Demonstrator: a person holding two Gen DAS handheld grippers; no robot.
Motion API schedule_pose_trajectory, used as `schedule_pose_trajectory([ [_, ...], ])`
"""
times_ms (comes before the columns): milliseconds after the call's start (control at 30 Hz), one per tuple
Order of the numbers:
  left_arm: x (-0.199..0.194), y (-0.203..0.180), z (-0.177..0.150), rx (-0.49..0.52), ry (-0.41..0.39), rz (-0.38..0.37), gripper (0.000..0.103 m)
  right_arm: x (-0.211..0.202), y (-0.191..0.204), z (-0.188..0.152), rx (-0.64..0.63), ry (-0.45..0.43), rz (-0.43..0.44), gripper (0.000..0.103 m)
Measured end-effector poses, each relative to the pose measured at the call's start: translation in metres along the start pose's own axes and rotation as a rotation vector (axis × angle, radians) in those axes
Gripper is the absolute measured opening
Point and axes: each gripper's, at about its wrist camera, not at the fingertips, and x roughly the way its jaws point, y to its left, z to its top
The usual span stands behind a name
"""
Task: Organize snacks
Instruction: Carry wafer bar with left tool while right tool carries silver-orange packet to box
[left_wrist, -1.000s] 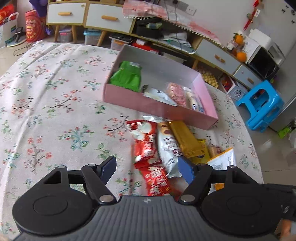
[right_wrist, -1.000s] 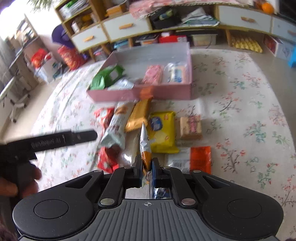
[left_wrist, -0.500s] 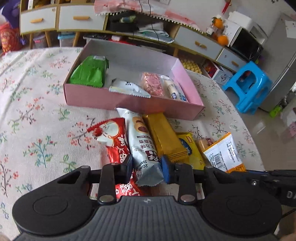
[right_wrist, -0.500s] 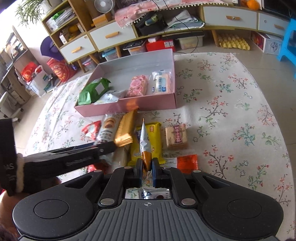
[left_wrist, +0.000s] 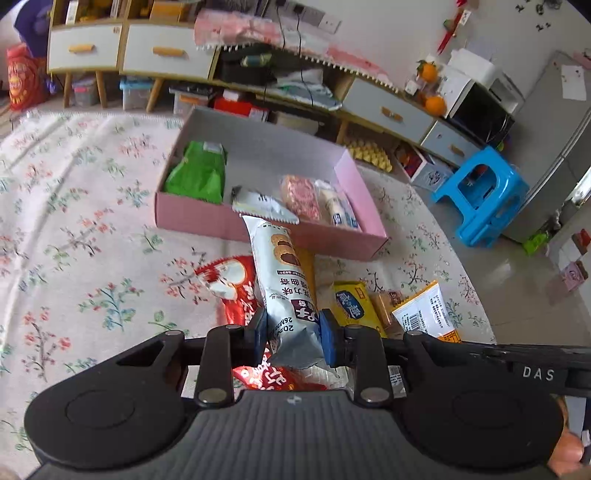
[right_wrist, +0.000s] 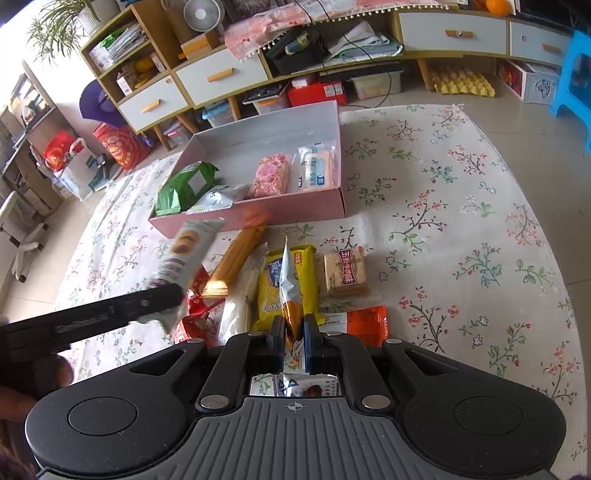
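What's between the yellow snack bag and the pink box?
Only bare flowered cloth lies between the yellow bag and the pink box, in the right wrist view.

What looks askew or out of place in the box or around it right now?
One thing: the grey-white packet in the pink box lies tilted, its serrated edge riding over the front wall rather than flat inside. The green bag, pink bar and blue-white packet sit inside normally.

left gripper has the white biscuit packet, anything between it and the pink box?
Nothing visible blocks it. The left gripper holds the long white biscuit packet lifted above the loose snacks, its far end already at the near wall of the open pink cardboard box. Bare floor shows behind the packets inside.
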Motion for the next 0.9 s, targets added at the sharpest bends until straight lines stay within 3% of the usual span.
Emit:
schedule_pose_trajectory([
  [500, -0.003, -0.010, -0.001, 0.131, -0.058, 0.102, 0.027, 0.004, -0.005, 0.001, 0.030, 0.011, -0.018, 0.008],
  [733, -0.005, -0.009, 0.001, 0.135, -0.076, 0.117, 0.027, 0.002, -0.010, 0.005, 0.052, 0.003, -0.020, 0.008],
  [900, -0.013, -0.001, 0.017, 0.113, -0.139, 0.145, 0.027, -0.002, -0.018, 0.014, 0.084, -0.022, -0.030, 0.008],
])
